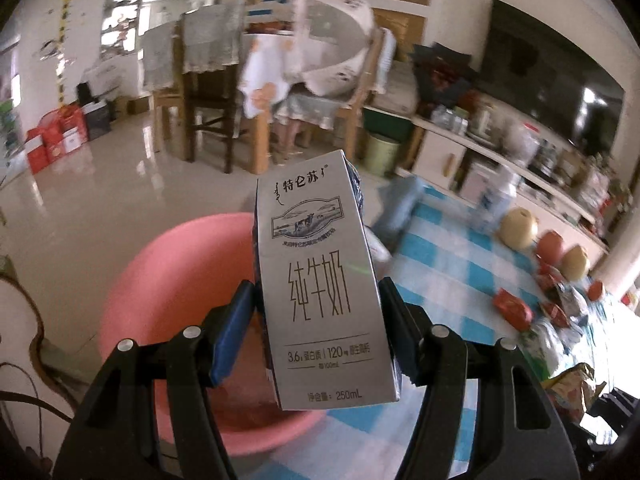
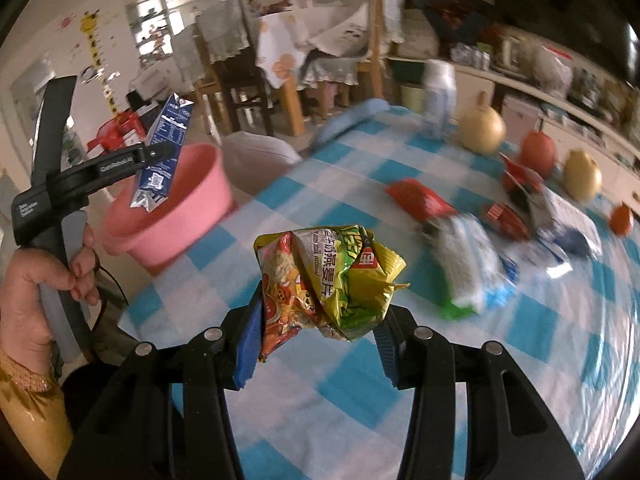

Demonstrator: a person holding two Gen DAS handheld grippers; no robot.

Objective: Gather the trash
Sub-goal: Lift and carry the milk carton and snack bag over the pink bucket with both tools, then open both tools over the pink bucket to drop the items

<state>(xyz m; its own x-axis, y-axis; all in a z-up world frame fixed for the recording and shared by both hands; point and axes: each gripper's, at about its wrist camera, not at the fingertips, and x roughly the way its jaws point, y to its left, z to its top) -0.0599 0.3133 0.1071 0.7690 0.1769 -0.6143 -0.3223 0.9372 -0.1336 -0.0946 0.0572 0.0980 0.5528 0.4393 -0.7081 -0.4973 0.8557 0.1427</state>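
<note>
My left gripper [image 1: 318, 322] is shut on a silver 250 mL milk carton [image 1: 316, 280], held upright above the pink basin [image 1: 168, 280] at the table's left edge. In the right wrist view that carton [image 2: 162, 160] hangs over the basin [image 2: 188, 208], gripped by the left gripper [image 2: 154, 156]. My right gripper [image 2: 320, 324] is shut on a crumpled yellow-green oatmeal wrapper [image 2: 332, 280], held above the blue-checked tablecloth [image 2: 360, 380]. More wrappers lie on the table: a red packet [image 2: 420, 200], a white-green one [image 2: 468, 276] and a blue-white one [image 2: 560, 220].
Pears [image 2: 482, 130] and an apple [image 2: 538, 154] sit along the table's far edge, with a white bottle [image 2: 438, 96] and a blue cloth [image 2: 348, 120]. Chairs and a covered dining table [image 2: 304, 60] stand beyond. A low cabinet [image 1: 500, 168] runs along the right wall.
</note>
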